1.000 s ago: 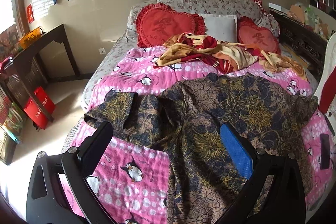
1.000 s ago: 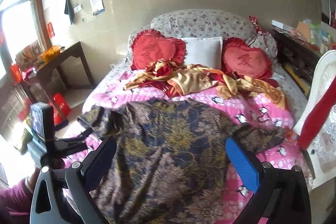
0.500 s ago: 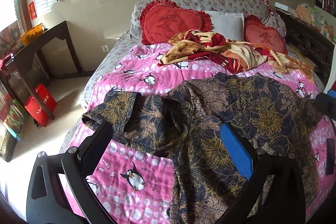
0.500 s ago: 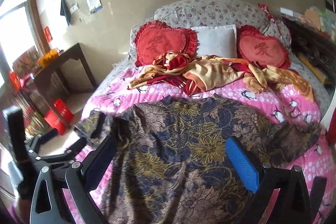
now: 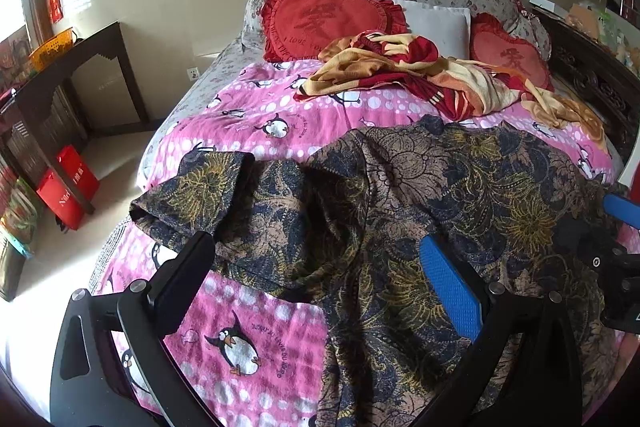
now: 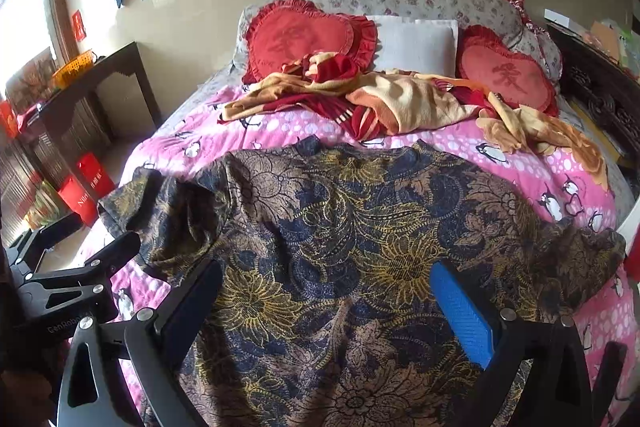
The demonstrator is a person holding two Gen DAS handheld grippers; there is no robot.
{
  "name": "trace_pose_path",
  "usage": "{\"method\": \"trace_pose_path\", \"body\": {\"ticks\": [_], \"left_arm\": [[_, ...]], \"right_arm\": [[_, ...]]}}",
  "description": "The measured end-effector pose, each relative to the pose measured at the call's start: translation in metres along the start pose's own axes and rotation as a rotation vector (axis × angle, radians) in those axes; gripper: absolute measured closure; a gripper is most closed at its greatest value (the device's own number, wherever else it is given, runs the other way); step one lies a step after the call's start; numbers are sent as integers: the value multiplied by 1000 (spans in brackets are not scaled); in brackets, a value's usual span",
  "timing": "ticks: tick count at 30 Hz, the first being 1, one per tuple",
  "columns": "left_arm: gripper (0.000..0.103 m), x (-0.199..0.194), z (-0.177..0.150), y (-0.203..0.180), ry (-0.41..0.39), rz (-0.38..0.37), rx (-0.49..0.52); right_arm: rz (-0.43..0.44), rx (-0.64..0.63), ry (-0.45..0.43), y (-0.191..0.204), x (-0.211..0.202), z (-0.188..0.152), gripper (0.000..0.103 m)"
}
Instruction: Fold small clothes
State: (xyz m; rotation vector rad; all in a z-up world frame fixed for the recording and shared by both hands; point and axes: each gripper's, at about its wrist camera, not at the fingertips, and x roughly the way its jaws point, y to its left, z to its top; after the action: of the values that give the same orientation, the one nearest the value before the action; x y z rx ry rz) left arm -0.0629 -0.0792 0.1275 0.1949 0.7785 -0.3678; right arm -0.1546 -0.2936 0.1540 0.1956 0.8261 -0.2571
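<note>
Currently I see a dark blue and brown floral-print short-sleeved shirt point(image 6: 340, 247) lying spread flat on a pink penguin-print bedspread point(image 5: 280, 115), collar toward the headboard end. Its left sleeve point(image 5: 200, 187) is creased and bunched beside the body; its right sleeve point(image 6: 580, 251) lies out toward the bedspread's far edge.

My left gripper point(image 5: 316, 279) hovers over the shirt's left flank, fingers spread wide apart, gripping nothing. One finger is black point(image 5: 180, 283), sitting over the bedspread just beside the sleeve; the other carries a blue pad point(image 5: 448, 291) over the shirt body.

My right gripper point(image 6: 332, 303) hangs over the middle of the shirt, fingers likewise wide apart and holding nothing. I cannot tell whether either tool touches the cloth.

Beyond the shirt, toward the headboard, a crumpled red and yellow blanket point(image 6: 392, 99) lies across the bedspread. Behind it stand two red heart-shaped frilled cushions point(image 6: 308, 35) with a white pillow point(image 6: 416, 39) between them. A dark wooden side table point(image 5: 72, 67) stands off the bedspread's left side.
</note>
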Motion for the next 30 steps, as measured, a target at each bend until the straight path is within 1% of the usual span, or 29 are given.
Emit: {"method": "trace_pose_path", "body": {"ticks": [2, 13, 21, 30], "left_arm": [[0, 4, 0, 1, 5, 3, -5], [0, 22, -1, 1, 24, 1, -17], [0, 27, -2, -3, 31, -2, -14], [0, 31, -1, -7, 37, -3, -11]], "right_arm": [[-13, -11, 5, 3, 5, 1, 0], [-22, -1, 52, 5, 32, -4, 0], [-39, 17, 59, 1, 39, -3, 0], [-25, 38, 63, -2, 43, -3, 0]]}}
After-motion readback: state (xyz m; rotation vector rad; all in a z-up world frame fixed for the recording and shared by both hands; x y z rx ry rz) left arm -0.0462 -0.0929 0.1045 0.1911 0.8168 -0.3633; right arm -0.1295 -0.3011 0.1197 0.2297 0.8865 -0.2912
